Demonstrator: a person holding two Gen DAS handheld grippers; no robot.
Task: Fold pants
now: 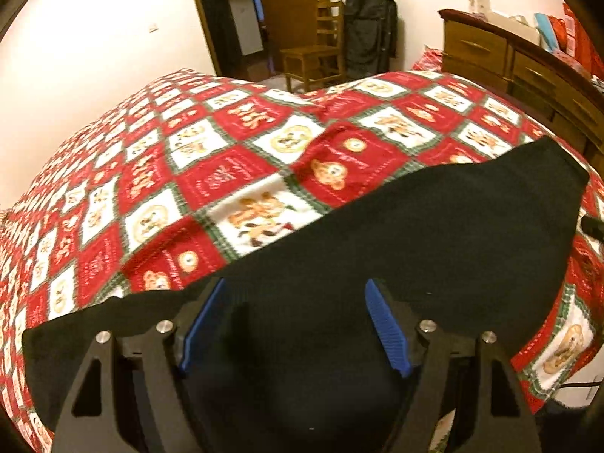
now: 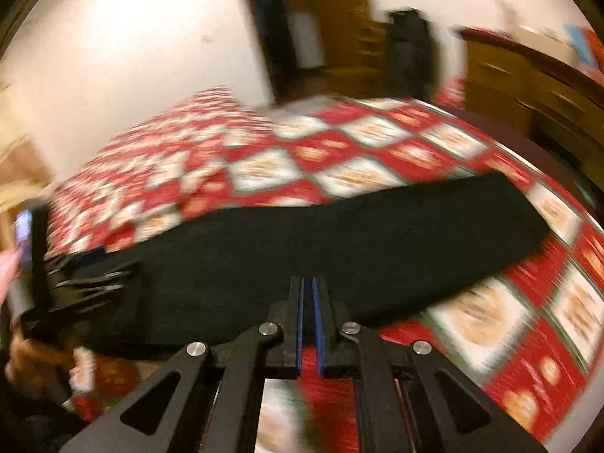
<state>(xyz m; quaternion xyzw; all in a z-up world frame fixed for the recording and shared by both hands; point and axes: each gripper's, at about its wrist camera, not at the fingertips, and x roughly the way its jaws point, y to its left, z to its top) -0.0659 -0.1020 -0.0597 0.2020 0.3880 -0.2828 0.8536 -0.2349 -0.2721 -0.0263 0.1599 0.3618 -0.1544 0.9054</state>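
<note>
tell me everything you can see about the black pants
The black pants look like soft, matte knit fabric, folded into a long flat band lying across the red and white patterned bedspread. The edges look fairly straight. The left tool hovers open above one end; the right tool is shut at the near edge, pinching fabric or not unclear.

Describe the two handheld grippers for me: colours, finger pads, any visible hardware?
Both match. The left gripper and right gripper have matte black angular linkage arms with triangular cut-outs and round silver pivot pins. Each black finger carries a ribbed blue pad. No cables or markings show on either; no sleeve is clearly visible.
</note>
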